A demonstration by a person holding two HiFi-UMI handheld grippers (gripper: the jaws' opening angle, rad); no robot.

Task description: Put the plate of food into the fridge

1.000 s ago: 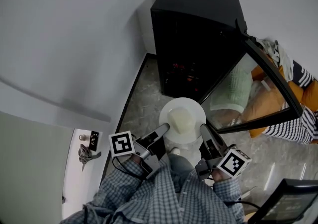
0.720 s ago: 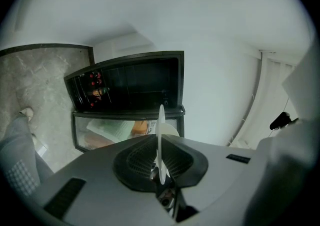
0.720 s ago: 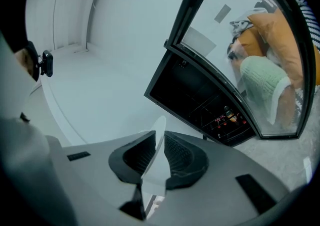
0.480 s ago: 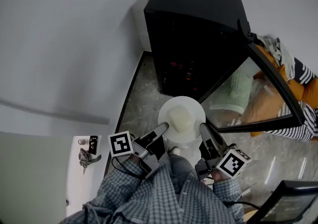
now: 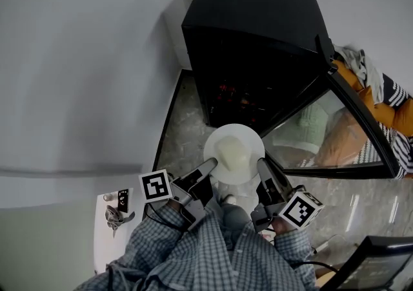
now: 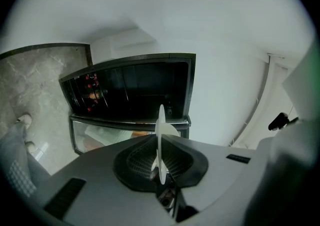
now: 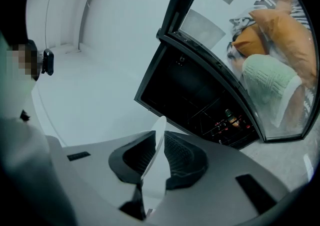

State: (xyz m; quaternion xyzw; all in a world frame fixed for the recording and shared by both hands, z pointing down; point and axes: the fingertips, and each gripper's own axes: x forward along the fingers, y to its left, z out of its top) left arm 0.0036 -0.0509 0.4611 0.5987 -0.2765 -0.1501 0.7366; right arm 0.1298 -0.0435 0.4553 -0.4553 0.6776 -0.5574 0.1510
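A white plate [image 5: 232,135] with a pale lump of food [image 5: 232,152] on it hangs in front of the open black fridge [image 5: 251,44]. My left gripper [image 5: 211,166] is shut on the plate's near-left rim and my right gripper [image 5: 261,164] is shut on its near-right rim. In the left gripper view the plate [image 6: 160,142] shows edge-on between the jaws, with the fridge [image 6: 135,89] beyond. The right gripper view shows the plate's rim [image 7: 155,157] clamped likewise, facing the dark fridge interior [image 7: 192,94].
The fridge's glass door [image 5: 335,128] stands swung open to the right. Bottles [image 5: 235,97] sit low inside the fridge. Orange and striped cushions [image 5: 377,99] lie behind the door. A white wall [image 5: 84,57] runs along the left, and a small white shelf [image 5: 116,209] holds keys.
The view has shifted so the fridge sits a little closer and more to the left. Both grippers keep the same hold on the plate.
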